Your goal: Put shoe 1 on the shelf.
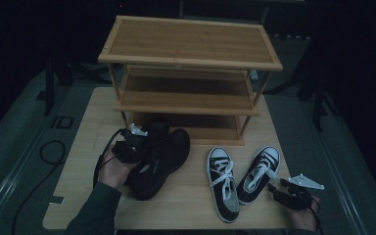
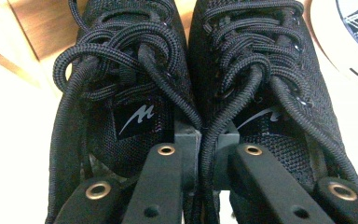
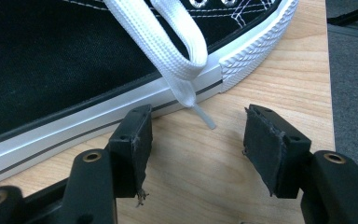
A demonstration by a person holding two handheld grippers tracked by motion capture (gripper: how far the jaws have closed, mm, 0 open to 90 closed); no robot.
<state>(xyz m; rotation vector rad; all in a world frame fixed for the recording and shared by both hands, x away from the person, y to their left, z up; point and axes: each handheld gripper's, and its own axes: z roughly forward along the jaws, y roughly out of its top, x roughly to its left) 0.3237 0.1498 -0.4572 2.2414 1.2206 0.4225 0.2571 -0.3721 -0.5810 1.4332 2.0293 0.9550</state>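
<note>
A pair of black mesh shoes (image 1: 164,156) with black laces lies side by side left of the table's middle, toes toward the shelf. My left gripper (image 1: 147,147) reaches in at their openings. In the left gripper view its jaws (image 2: 207,140) sit one inside each black shoe (image 2: 135,93) and pinch the two inner walls together. Two black-and-white canvas sneakers (image 1: 223,183) (image 1: 259,171) lie at the front right. My right gripper (image 1: 275,187) rests low beside the right sneaker (image 3: 51,70), open (image 3: 198,135), with bare wood and a white lace tip (image 3: 205,119) between the pads.
A three-tier wooden shoe rack (image 1: 191,41) stands at the back of the wooden table (image 1: 186,200), its shelves bare. Grey floor surrounds the table, and a black cable (image 1: 49,152) loops on the floor at the left. The table's front edge is close behind my right gripper.
</note>
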